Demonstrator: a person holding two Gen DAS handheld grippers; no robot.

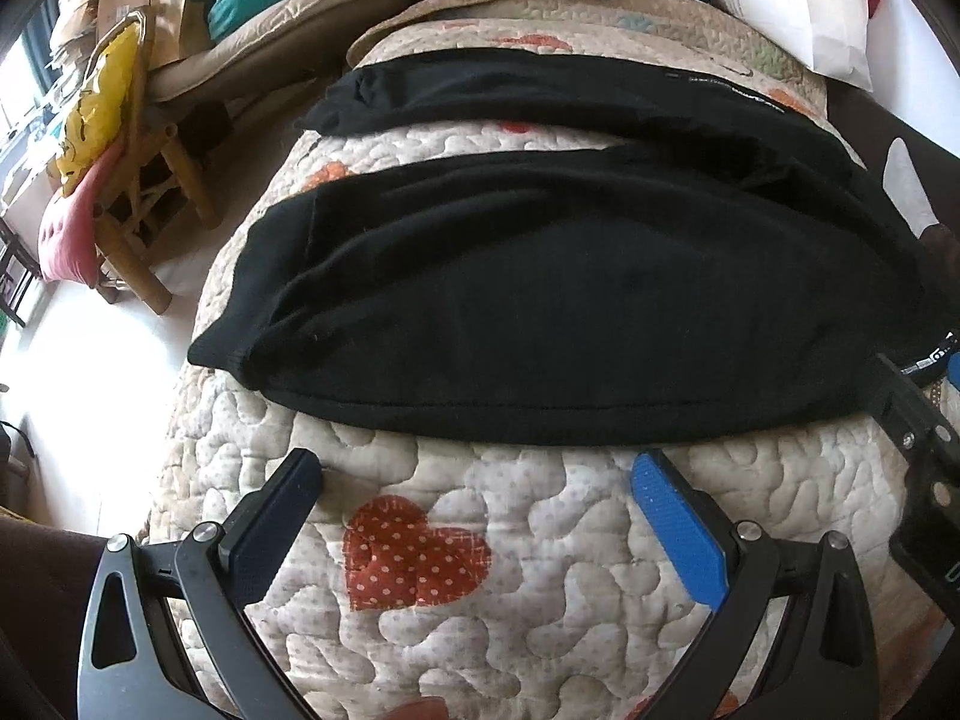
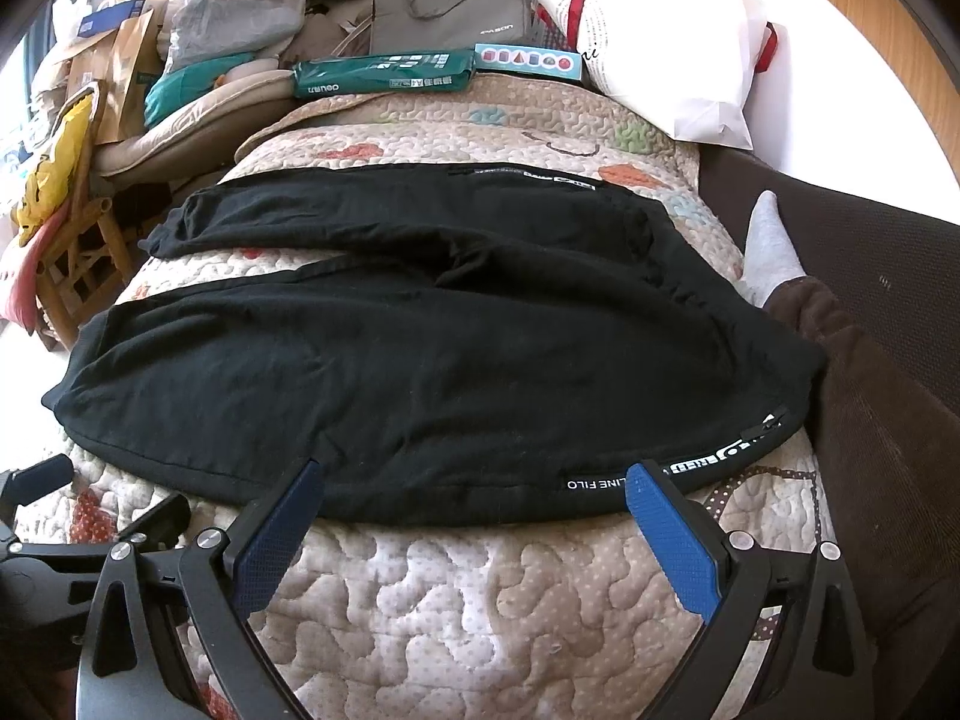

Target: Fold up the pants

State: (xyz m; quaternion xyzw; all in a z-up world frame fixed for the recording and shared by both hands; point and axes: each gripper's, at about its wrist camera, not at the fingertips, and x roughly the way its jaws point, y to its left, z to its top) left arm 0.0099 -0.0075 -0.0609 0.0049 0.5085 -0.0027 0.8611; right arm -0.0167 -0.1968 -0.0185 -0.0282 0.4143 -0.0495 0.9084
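Beside pants (image 2: 420, 360) hem, both grippers gape

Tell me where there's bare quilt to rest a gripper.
Free: the quilt strip between the pants' near hem and both open grippers, left gripper and right gripper; a narrow wedge between the two legs. Crowded: the far edge, with the green pack and white bag.

Bare quilt (image 2: 480, 600) is lying open between both grippers and the pants (image 2: 420, 360). A green packet (image 2: 384, 75) and white bag (image 2: 666, 54) are blocking the far edge; a socked foot (image 2: 771, 252) is crowding the right side.
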